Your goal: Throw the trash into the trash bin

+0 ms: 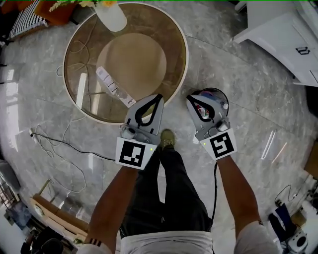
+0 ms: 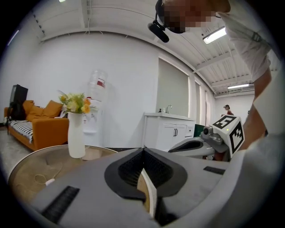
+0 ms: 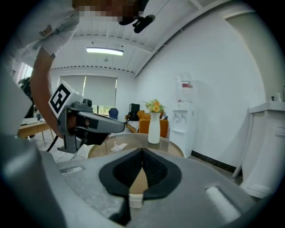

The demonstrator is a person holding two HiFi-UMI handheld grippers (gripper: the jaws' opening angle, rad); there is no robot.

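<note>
Trash bin [image 1: 214,90]: round, dark rim, on marble floor [image 1: 238,69] beside person's shoe [image 1: 168,139], partly under right gripper [image 1: 191,98]. Right gripper jaws closed together, nothing btwn them. Left gripper [image 1: 159,96] alongside, jaws closed too, empty, tip over edge of round glass table [image 1: 79,54]. Farther on table: power strip [image 1: 114,87], white vase [image 1: 110,15] w/ flowers.

Vase [image 1: 110,15] and power strip [image 1: 115,87] on table [image 1: 79,52]; trash bin [image 1: 221,95] right of it
</note>
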